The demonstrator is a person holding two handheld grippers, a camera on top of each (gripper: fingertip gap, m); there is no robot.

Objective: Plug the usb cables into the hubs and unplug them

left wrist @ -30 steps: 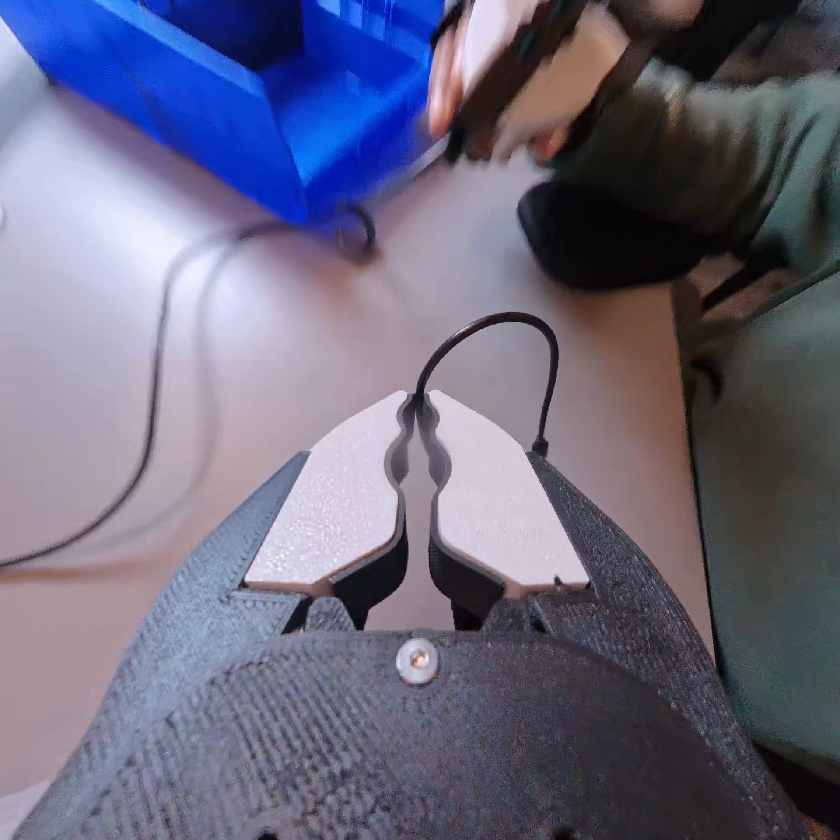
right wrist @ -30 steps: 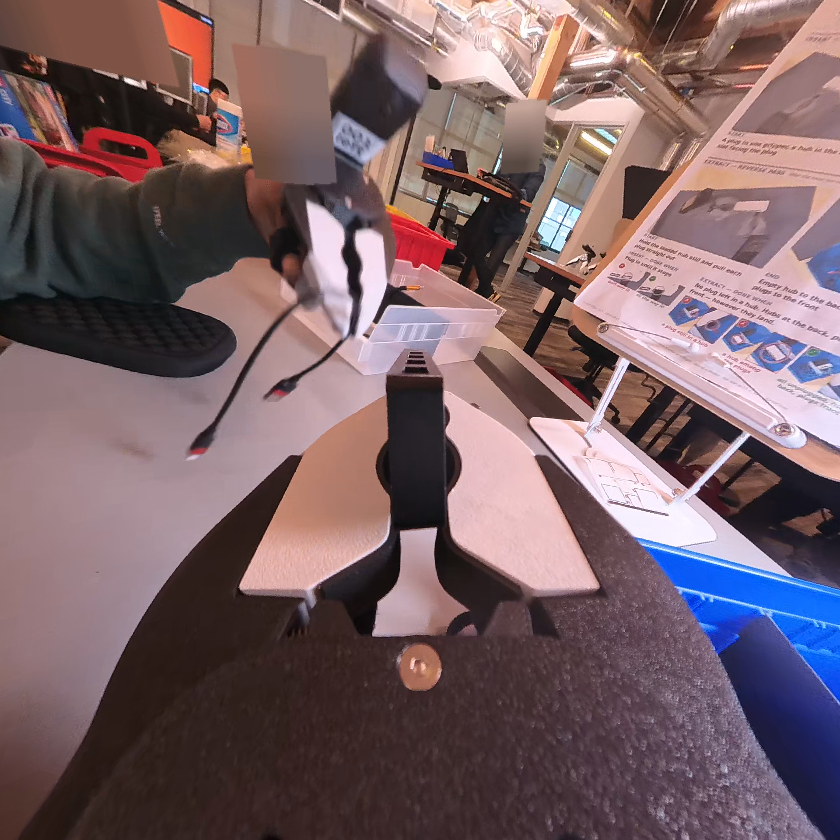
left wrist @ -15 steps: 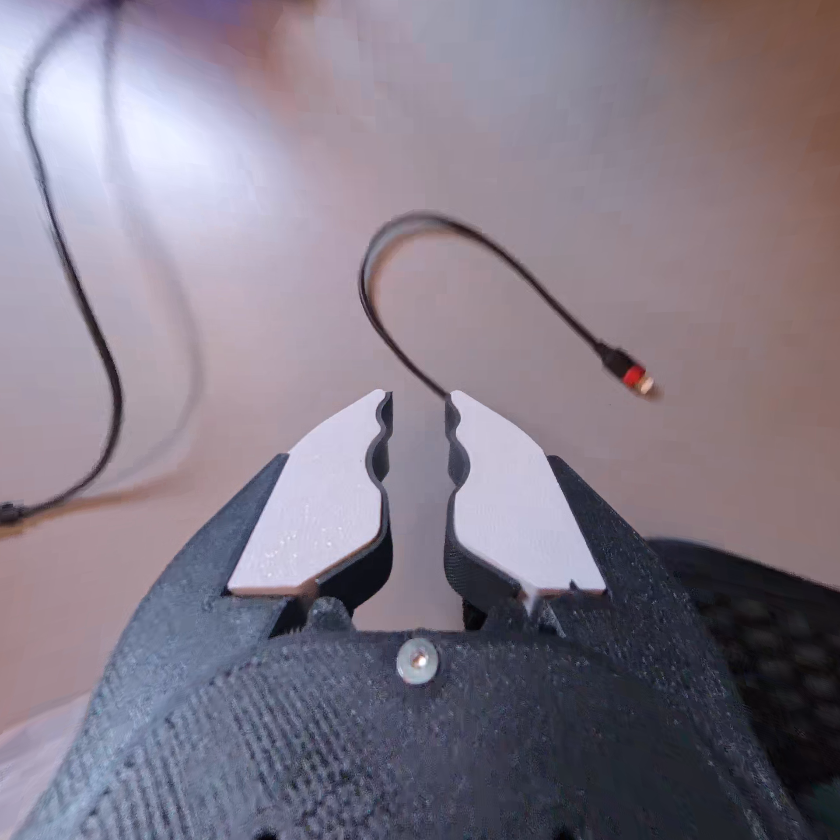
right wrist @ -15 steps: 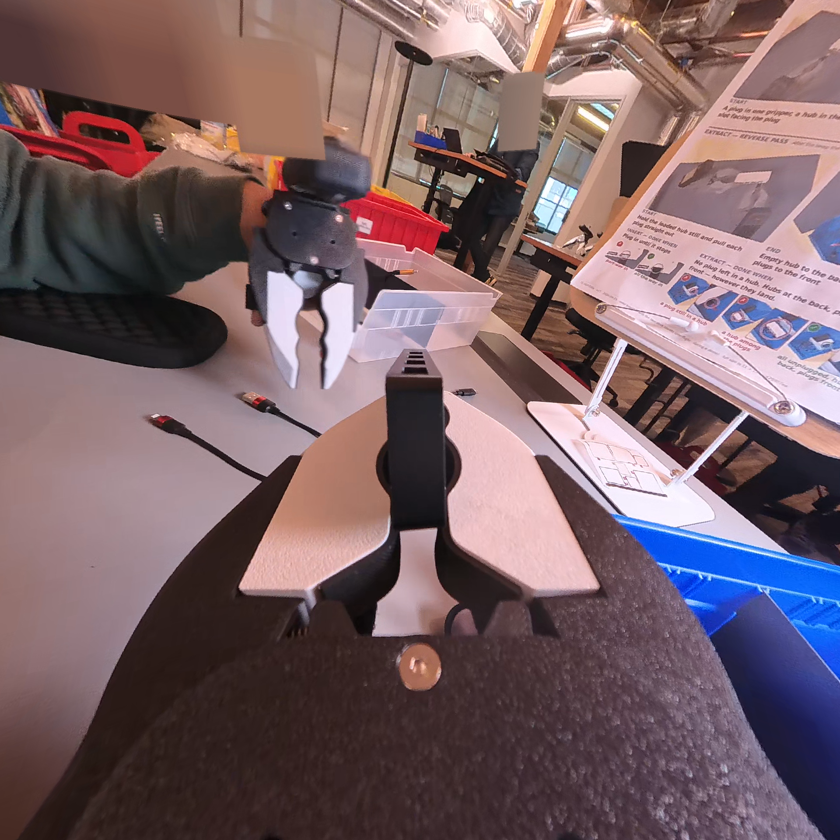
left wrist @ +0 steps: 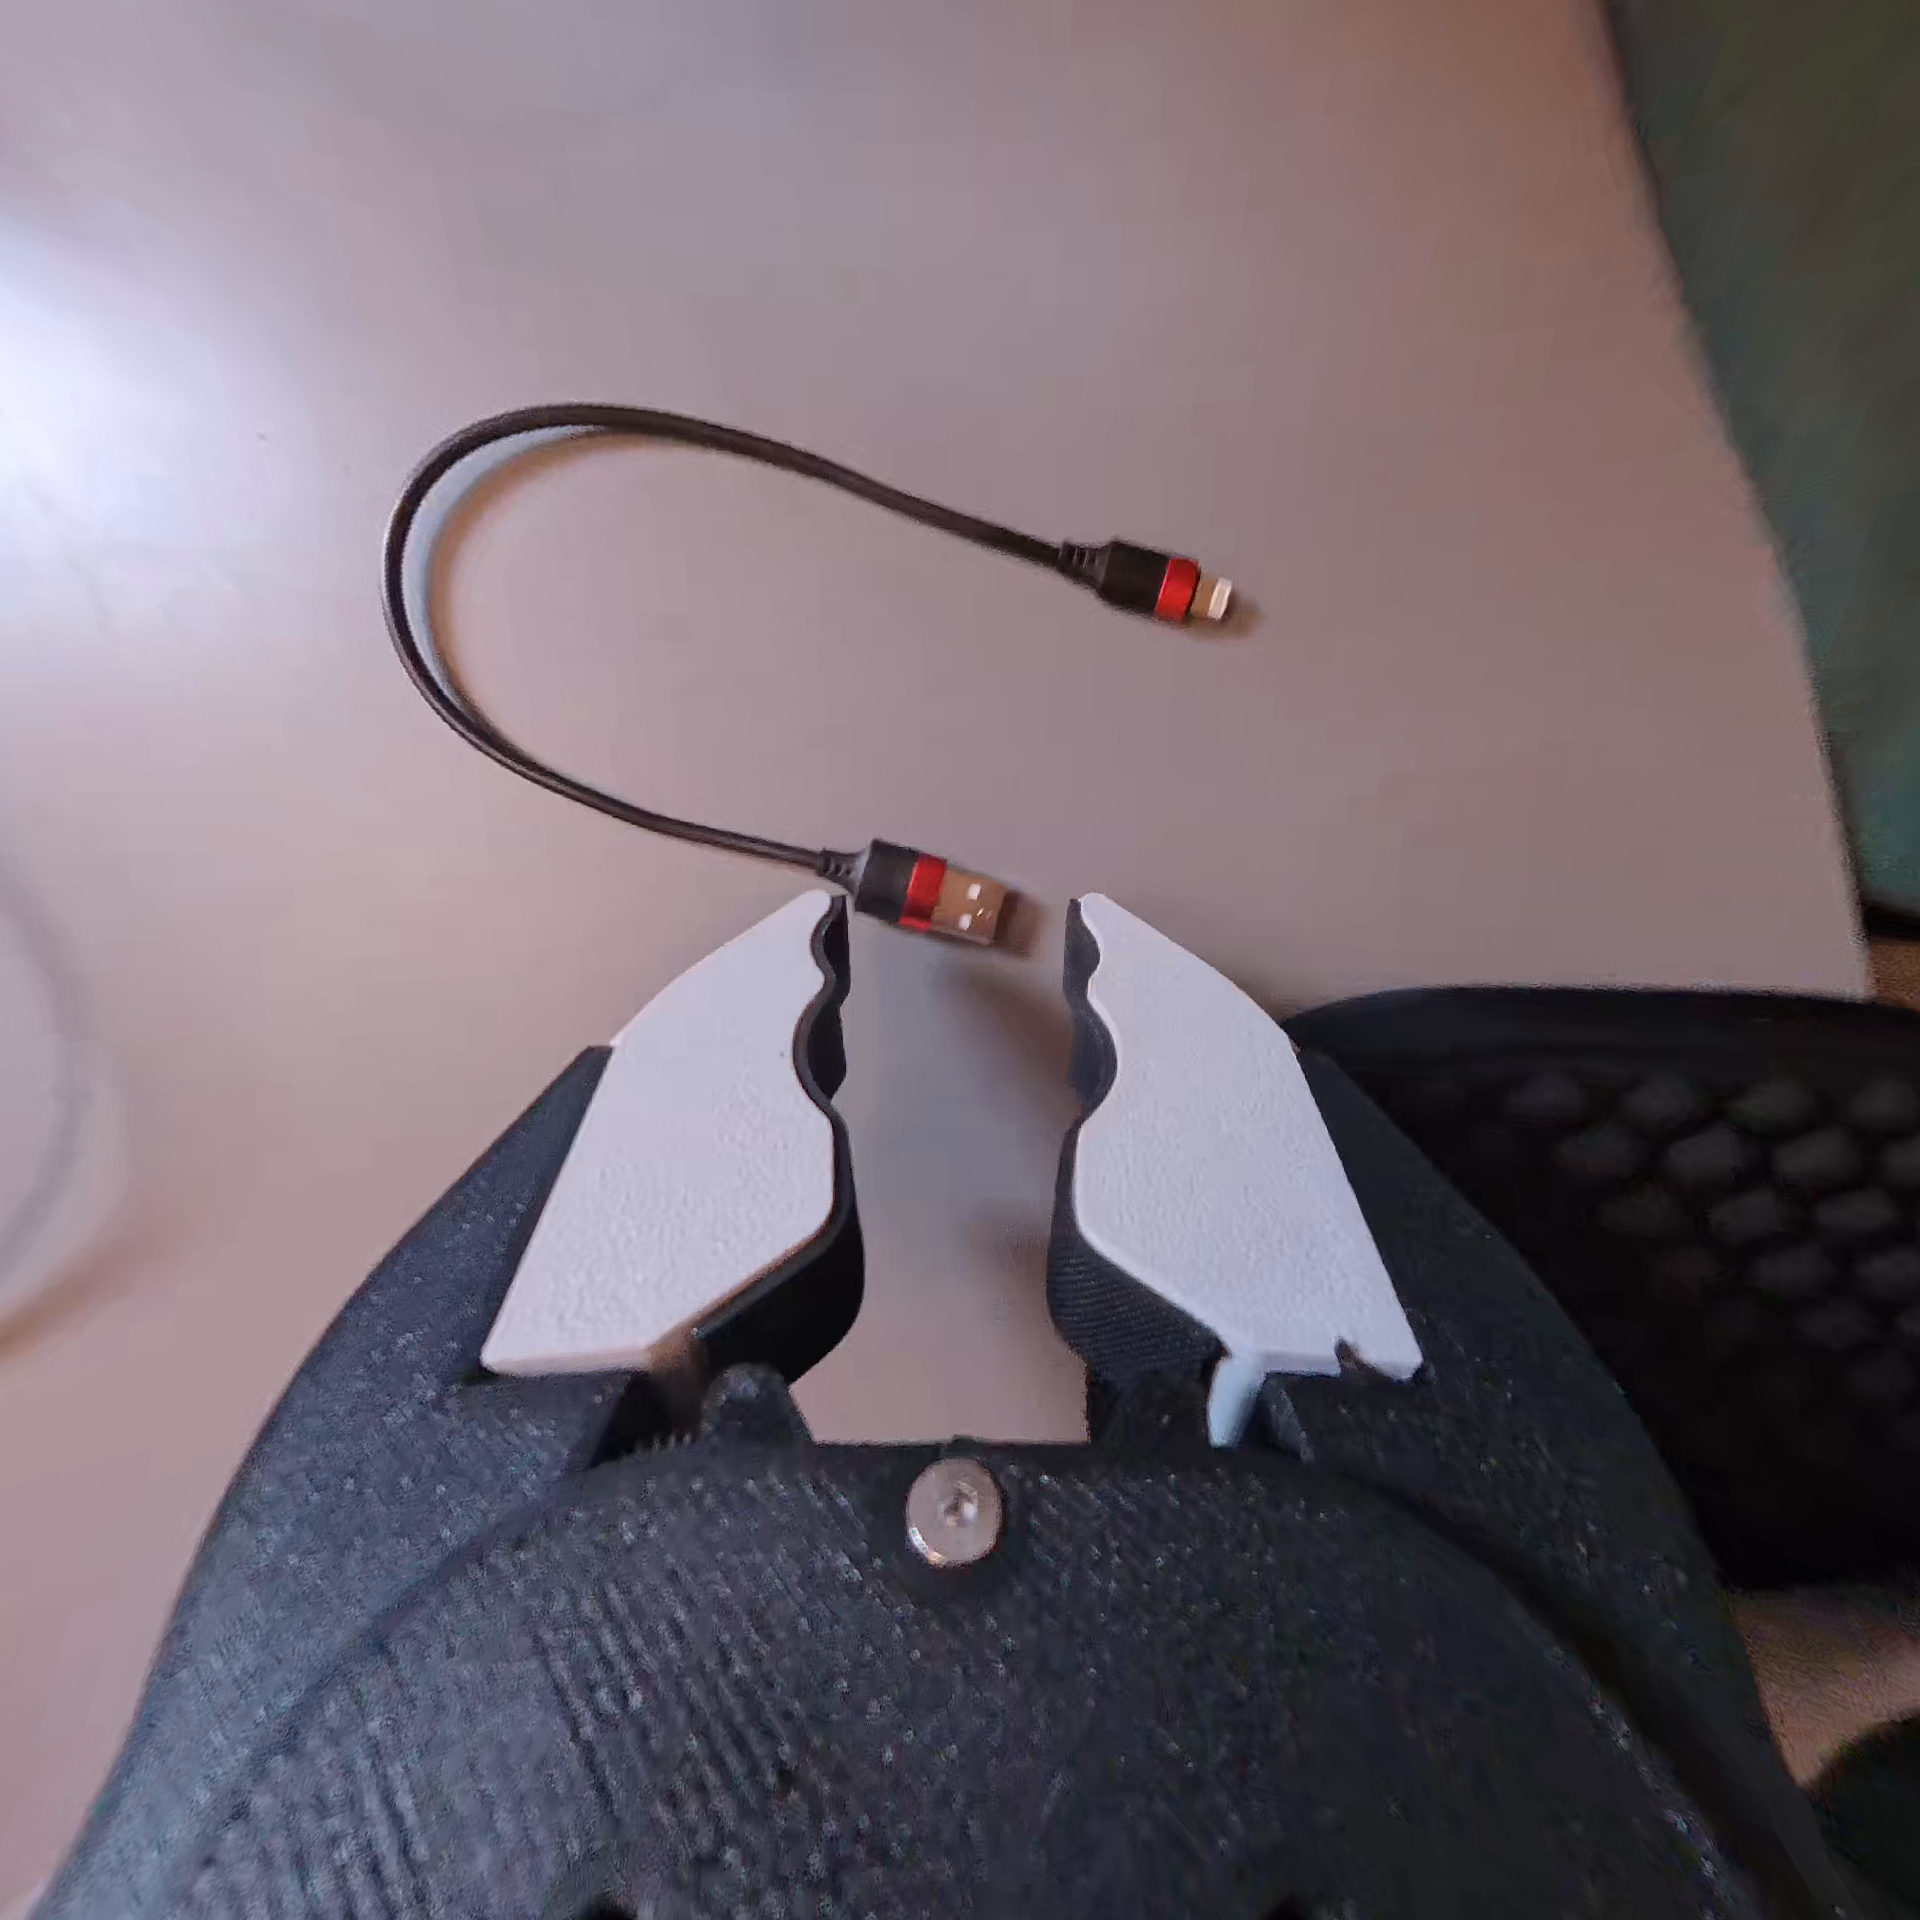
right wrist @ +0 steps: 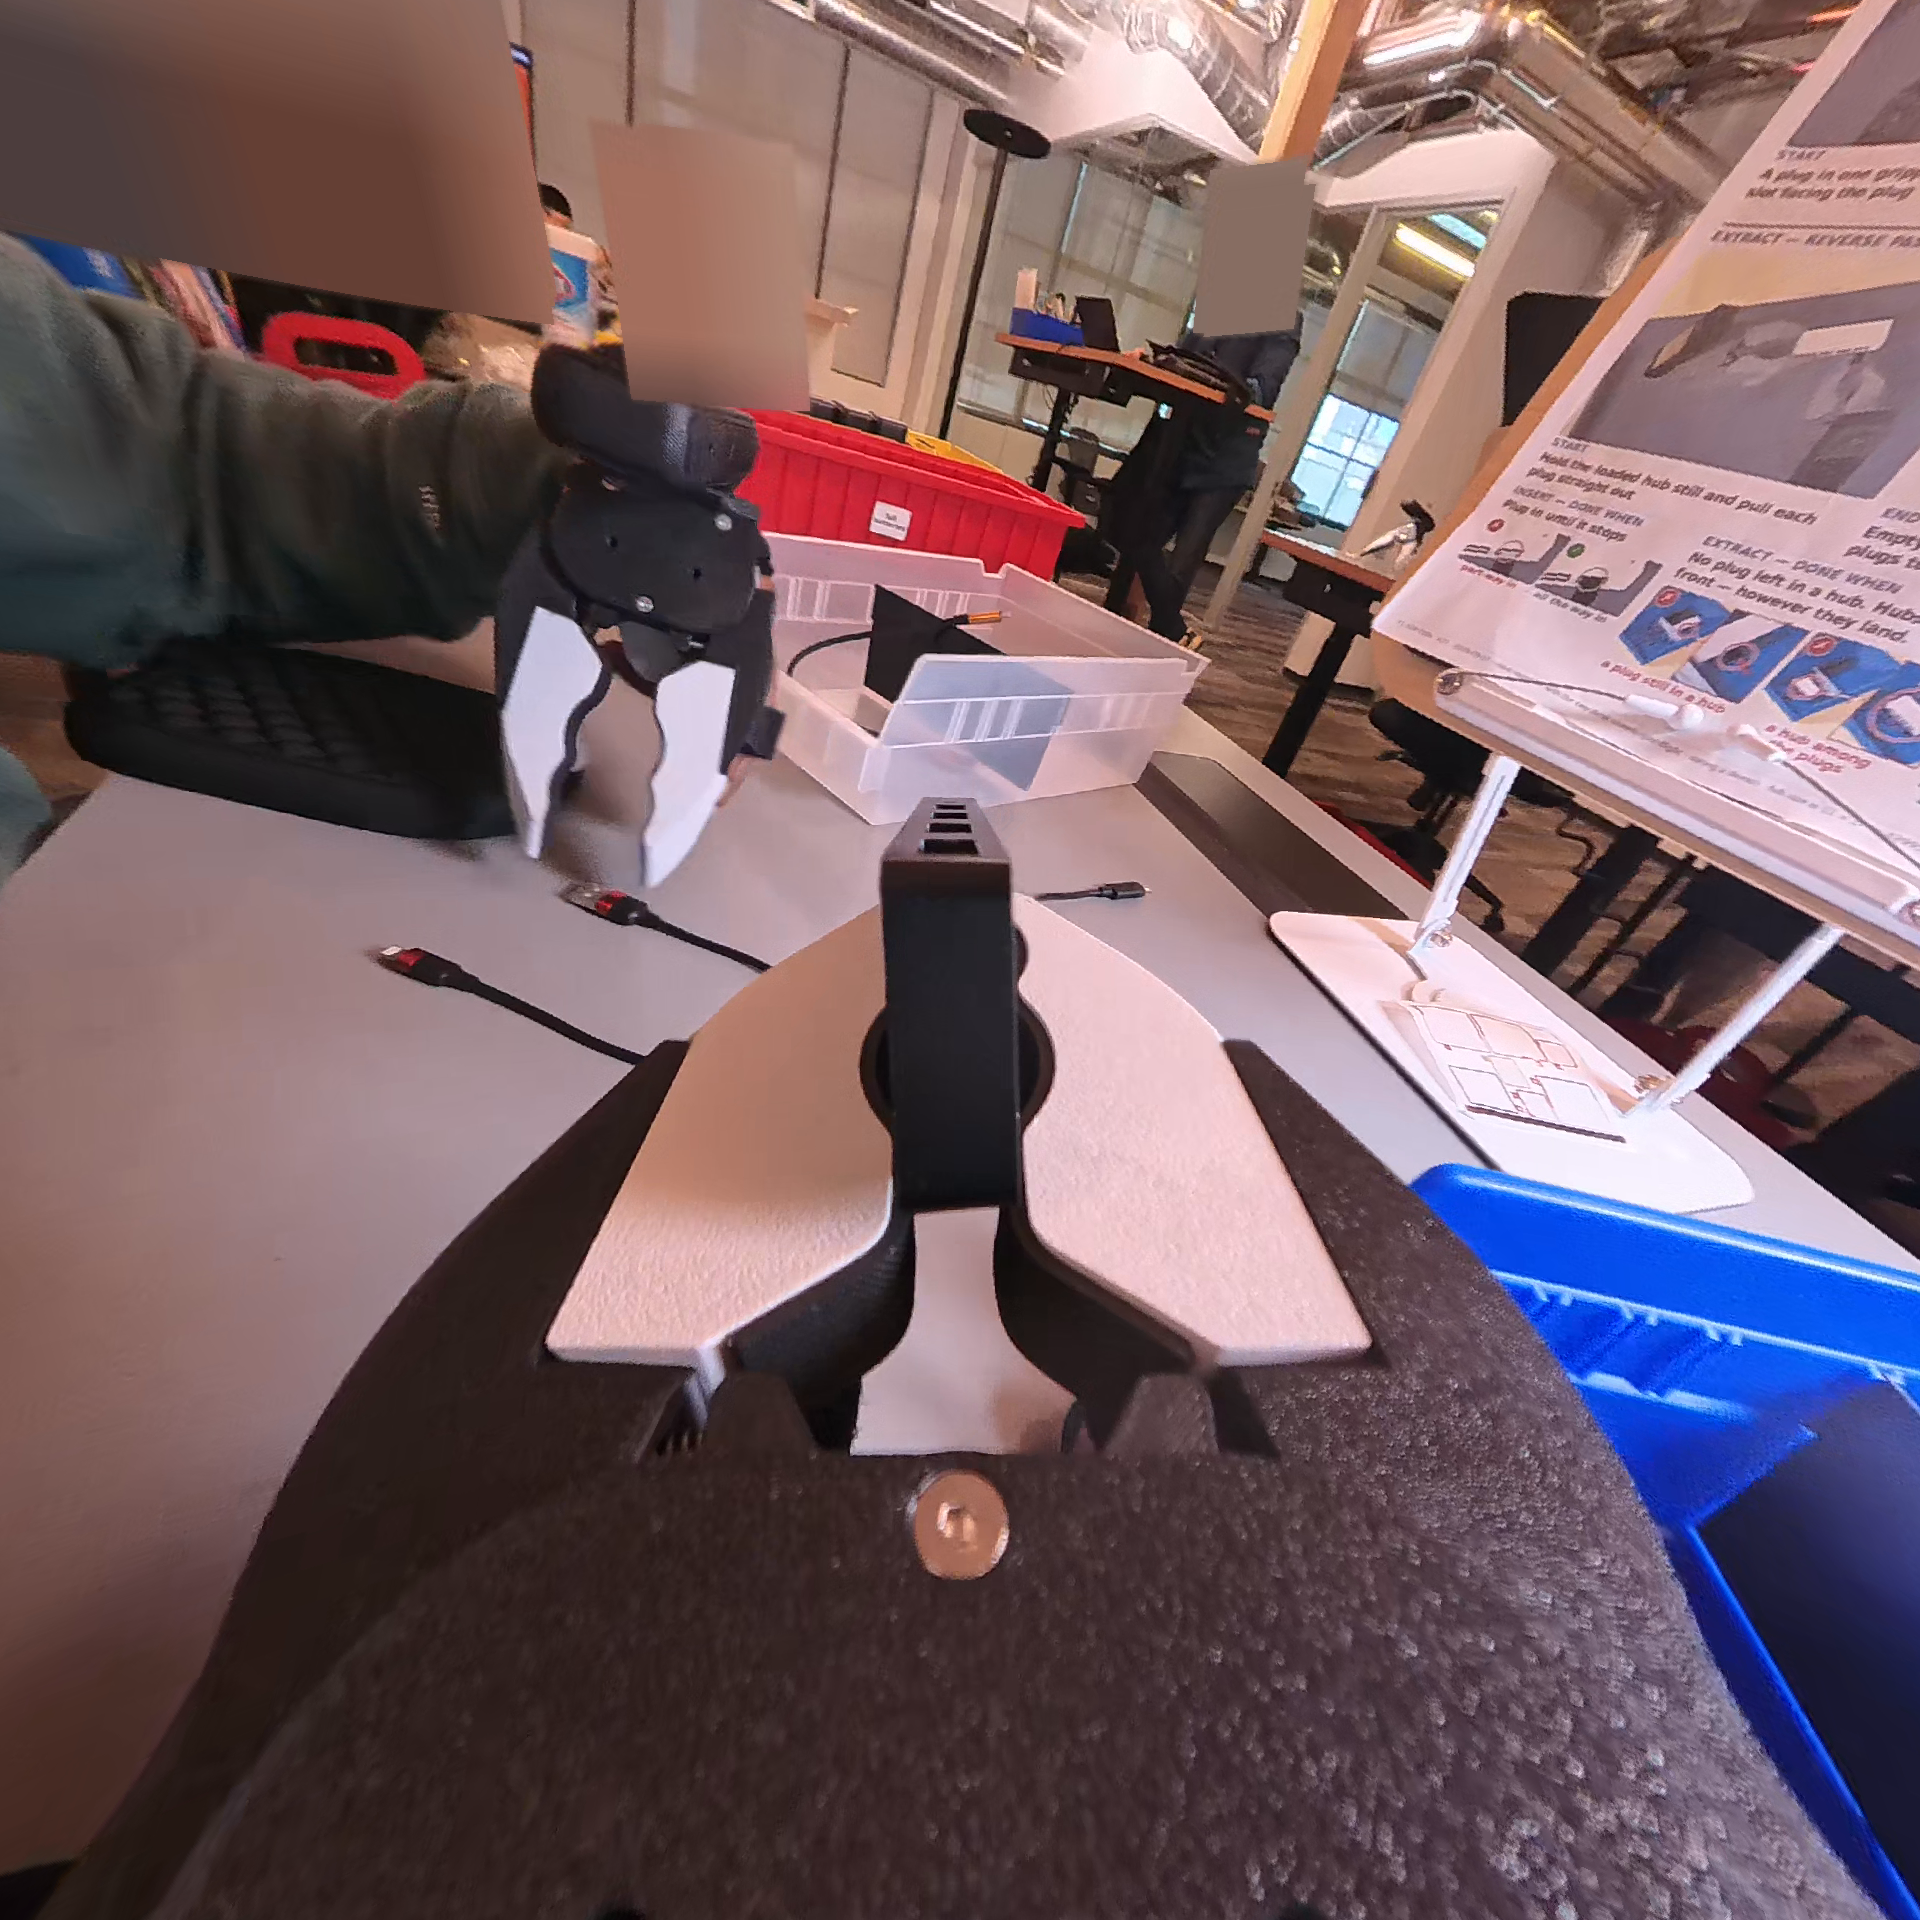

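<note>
— Dropped, then? Left gripper (left wrist: pixel 954 914) has let the usb cable (left wrist: pixel 416 623) go?
— Yes: jaws wide, USB plug (left wrist: pixel 940 911) lying on the table (left wrist: pixel 1039 260) just beyond its tips.
— Right gripper (right wrist: pixel 948 997)?
— Clamped on the black hub (right wrist: pixel 945 997), upright.

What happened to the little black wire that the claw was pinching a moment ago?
The left gripper let go of the cable, which dropped onto the table. The gripper opened wide and came down over the cable's USB plug. The right gripper stayed clamped on the black hub.
</note>
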